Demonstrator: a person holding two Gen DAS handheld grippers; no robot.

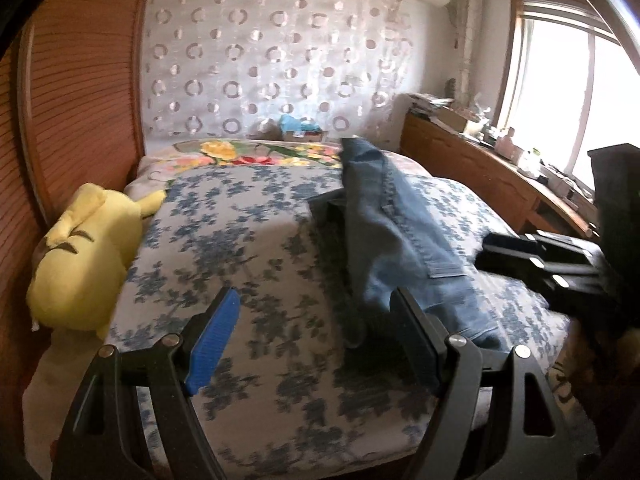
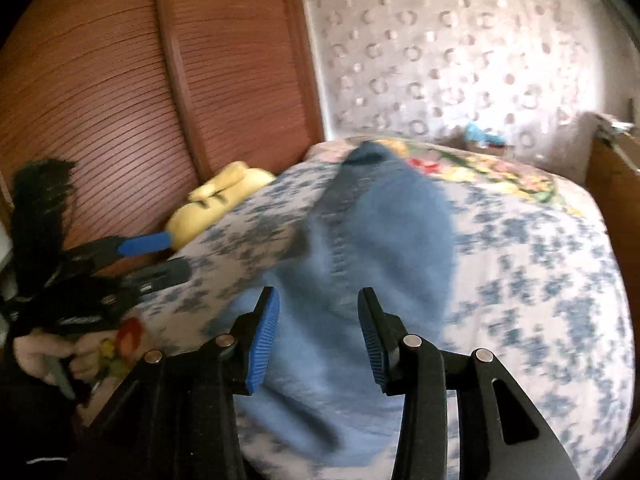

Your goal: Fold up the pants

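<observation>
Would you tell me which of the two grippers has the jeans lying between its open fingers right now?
The right gripper: the blue jeans fill the gap between its fingers. The left gripper frames mostly flowered bedspread, with denim only at its right finger.

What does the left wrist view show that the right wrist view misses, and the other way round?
Only the left wrist view: the window and the cluttered wooden shelf beneath it. Only the right wrist view: the person's left hand gripping its tool. Both: the blue jeans lying on the floral bedspread, the yellow plush toy, and open tongs on each side.
</observation>
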